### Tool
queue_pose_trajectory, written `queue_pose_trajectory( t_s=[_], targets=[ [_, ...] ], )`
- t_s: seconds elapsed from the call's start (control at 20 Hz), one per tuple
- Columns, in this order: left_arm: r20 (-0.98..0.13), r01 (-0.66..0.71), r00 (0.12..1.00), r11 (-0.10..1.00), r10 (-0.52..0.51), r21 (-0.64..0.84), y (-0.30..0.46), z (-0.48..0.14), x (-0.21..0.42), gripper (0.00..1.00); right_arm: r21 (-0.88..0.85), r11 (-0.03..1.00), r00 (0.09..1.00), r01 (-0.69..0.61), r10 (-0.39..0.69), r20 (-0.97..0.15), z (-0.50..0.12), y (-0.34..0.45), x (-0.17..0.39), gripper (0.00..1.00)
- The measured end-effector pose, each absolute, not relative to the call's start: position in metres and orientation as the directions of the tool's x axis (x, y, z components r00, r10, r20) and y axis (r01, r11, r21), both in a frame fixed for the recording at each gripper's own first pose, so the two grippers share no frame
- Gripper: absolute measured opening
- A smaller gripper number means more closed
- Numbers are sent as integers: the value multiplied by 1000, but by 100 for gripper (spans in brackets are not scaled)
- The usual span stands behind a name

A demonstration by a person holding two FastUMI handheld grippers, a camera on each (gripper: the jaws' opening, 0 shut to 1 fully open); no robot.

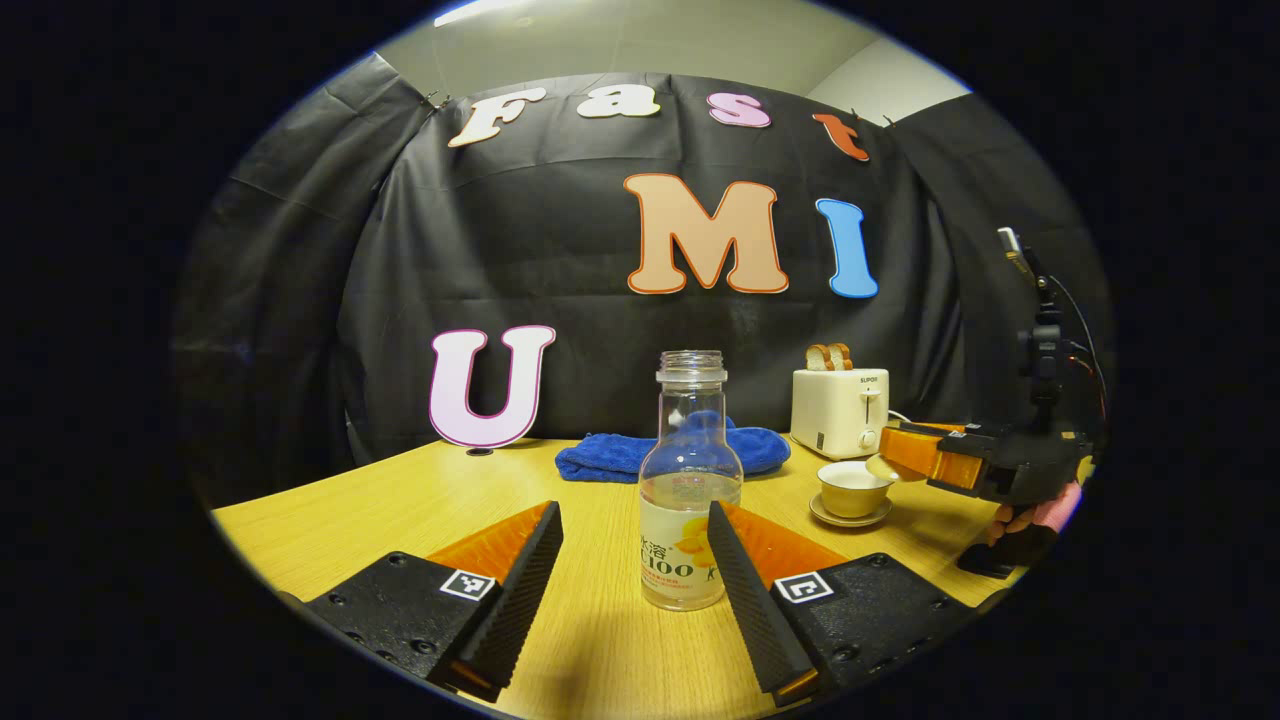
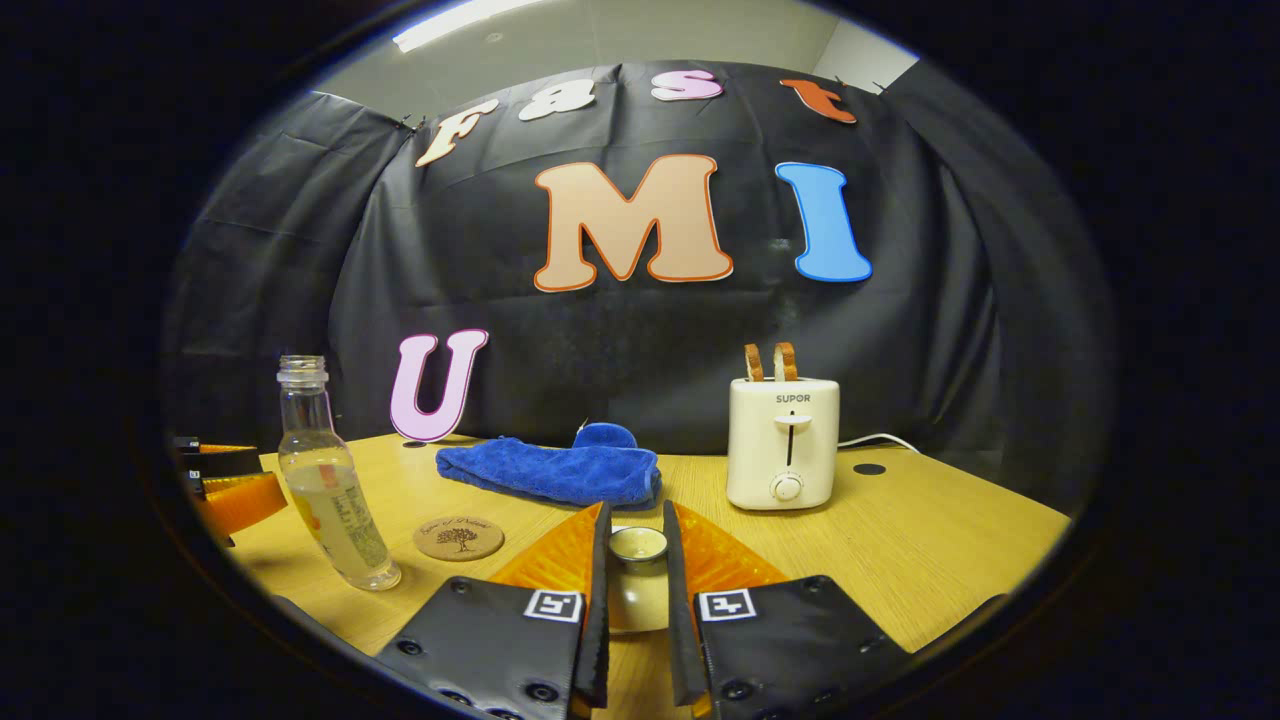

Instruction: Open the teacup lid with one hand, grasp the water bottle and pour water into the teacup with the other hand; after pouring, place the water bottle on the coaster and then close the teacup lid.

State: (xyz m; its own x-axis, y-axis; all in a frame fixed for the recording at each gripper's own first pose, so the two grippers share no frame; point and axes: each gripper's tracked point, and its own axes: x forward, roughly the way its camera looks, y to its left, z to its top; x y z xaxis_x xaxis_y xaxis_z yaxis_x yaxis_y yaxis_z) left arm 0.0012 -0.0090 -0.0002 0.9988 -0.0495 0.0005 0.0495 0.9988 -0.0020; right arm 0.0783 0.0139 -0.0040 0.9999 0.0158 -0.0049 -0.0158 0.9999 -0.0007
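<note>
A clear water bottle (image 1: 690, 480), uncapped and partly filled, stands upright on the wooden table (image 1: 330, 520). It sits between the tips of my open left gripper (image 1: 634, 515), whose fingers do not press on it. Right of it, the teacup (image 1: 852, 488) rests uncovered on its saucer (image 1: 850, 518). My right gripper (image 1: 905, 452) hovers just to the cup's right, shut on the lid (image 1: 882, 466). In the right gripper view the lid (image 2: 637, 548) is pinched in my right gripper (image 2: 636, 514). The bottle (image 2: 330, 485) stands far left, beside the round coaster (image 2: 458, 538) and the left gripper (image 2: 225, 485).
A white toaster (image 2: 783, 440) with two bread slices stands at the back right. A blue towel (image 2: 555, 468) lies at the back middle. A dark camera stand (image 1: 1042, 350) rises at the table's right side, behind the hand (image 1: 1030, 515) holding the right gripper.
</note>
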Motion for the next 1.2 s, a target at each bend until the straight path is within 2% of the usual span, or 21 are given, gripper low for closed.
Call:
queue_pose_trajectory(
  t_s=[0.2, 0.45, 0.95, 1.2],
  targets=[
    [-4, 82, 997, 997, -82, -2, -16, -1, 2, 86, -2, 999, 999, 43, -43, 2, -2, -8, 56, 28],
    [-28, 115, 993, 993, -115, 2, -27, -6, 12, 85, -2, 998, 998, 62, -62, 6, 0, -22, 30, 28],
    [-164, 197, 967, 980, -194, -3, -49, -28, 37, 86, -2, 1000, 1000, 17, -17, 5, 0, -24, 11, 28],
    [-196, 200, 961, 980, -198, -8, -51, -33, 48, 86, -2, 999, 999, 43, -43, 8, 0, -35, 3, 28]
  ],
)
